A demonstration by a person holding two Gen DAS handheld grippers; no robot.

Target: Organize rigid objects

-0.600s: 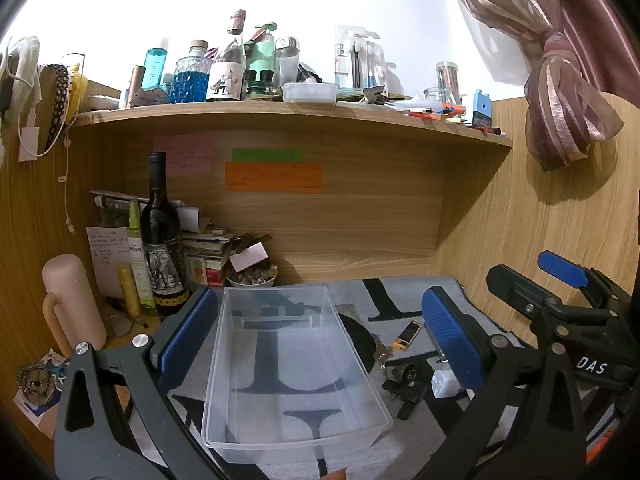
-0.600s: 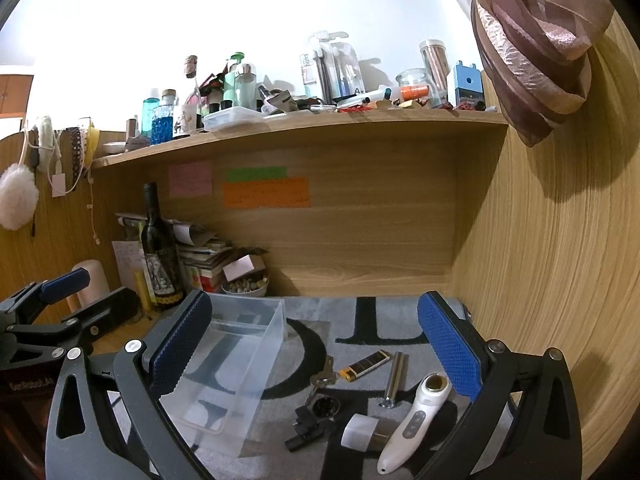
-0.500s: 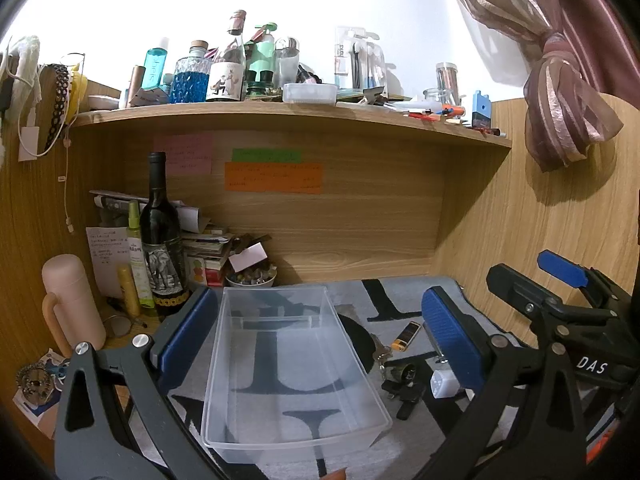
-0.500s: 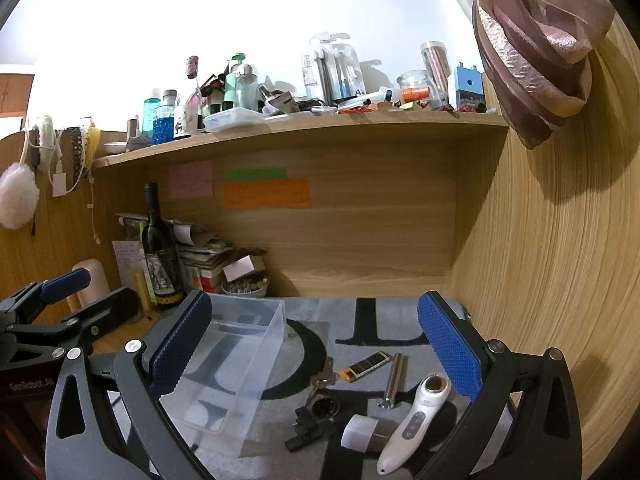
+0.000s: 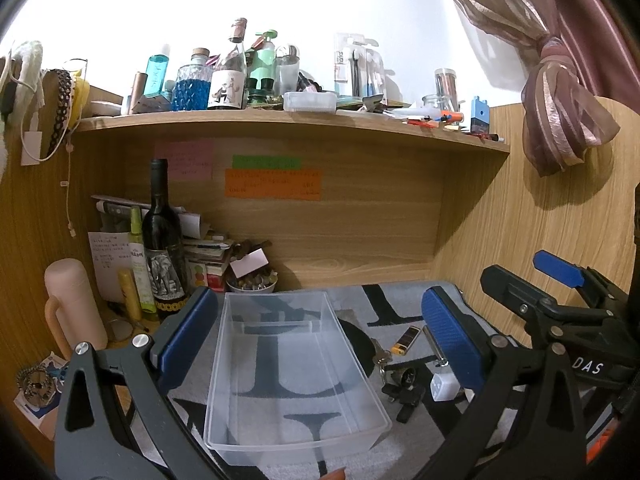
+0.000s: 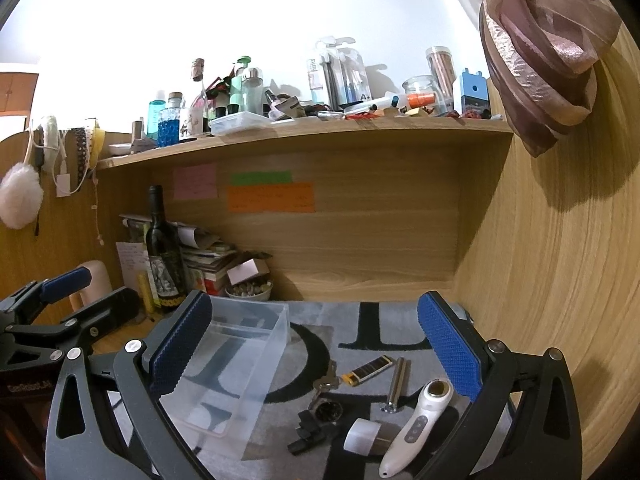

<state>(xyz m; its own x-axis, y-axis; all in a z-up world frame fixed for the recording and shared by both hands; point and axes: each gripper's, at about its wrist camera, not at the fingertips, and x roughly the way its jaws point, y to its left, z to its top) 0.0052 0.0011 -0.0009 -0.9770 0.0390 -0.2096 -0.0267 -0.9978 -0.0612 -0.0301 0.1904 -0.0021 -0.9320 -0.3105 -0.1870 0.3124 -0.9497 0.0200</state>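
Note:
An empty clear plastic bin (image 5: 288, 364) lies on the grey lettered mat (image 5: 392, 312); it also shows in the right wrist view (image 6: 232, 368). My left gripper (image 5: 320, 336) is open and empty, its jaws spread on either side of the bin, above it. My right gripper (image 6: 316, 348) is open and empty above loose items: a white handheld device (image 6: 416, 424), a metal cylinder (image 6: 398, 380), a black and yellow lighter (image 6: 368, 370), keys (image 6: 326, 380), a black watch (image 6: 316, 420) and a white charger cube (image 6: 362, 436).
A wine bottle (image 5: 162, 240), pink flask (image 5: 72, 312), books and a small bowl (image 5: 250, 284) crowd the back left corner. A cluttered shelf (image 5: 280, 120) runs overhead. A wooden wall (image 6: 560, 280) stands close on the right.

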